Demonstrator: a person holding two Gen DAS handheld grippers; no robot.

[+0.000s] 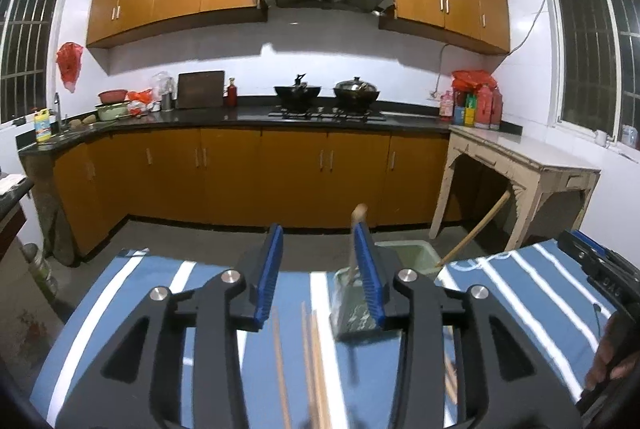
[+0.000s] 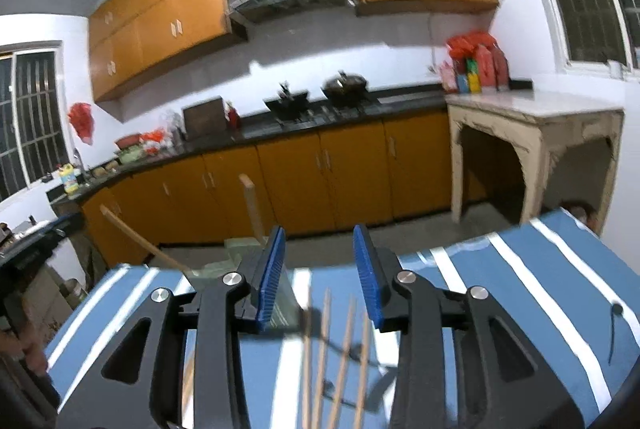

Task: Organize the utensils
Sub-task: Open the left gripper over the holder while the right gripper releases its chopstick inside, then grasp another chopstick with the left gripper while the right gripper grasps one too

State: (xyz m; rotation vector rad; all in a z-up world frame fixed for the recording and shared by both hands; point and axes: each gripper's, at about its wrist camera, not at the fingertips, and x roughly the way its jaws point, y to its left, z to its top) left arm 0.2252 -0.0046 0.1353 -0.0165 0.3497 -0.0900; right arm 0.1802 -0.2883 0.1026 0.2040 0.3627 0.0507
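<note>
My left gripper (image 1: 320, 277) is open above a blue striped tablecloth (image 1: 140, 309), with nothing between its blue pads. Several wooden chopsticks (image 1: 314, 361) lie blurred on the cloth below it. Just beyond its right finger stands a green utensil holder (image 1: 352, 313) with one wooden handle (image 1: 359, 213) upright and another (image 1: 476, 229) leaning right. My right gripper (image 2: 320, 277) is also open and empty, over several chopsticks (image 2: 344, 341). In the right wrist view the green holder (image 2: 236, 253) sits behind the left finger, holding both wooden handles (image 2: 250, 201).
A thin black cable (image 2: 612, 329) lies on the cloth at right. Past the table edge are bare floor, orange kitchen cabinets (image 1: 280, 173) and a pale side table (image 1: 520, 157). The other gripper (image 1: 592, 269) and a hand (image 1: 612, 361) show at the right edge.
</note>
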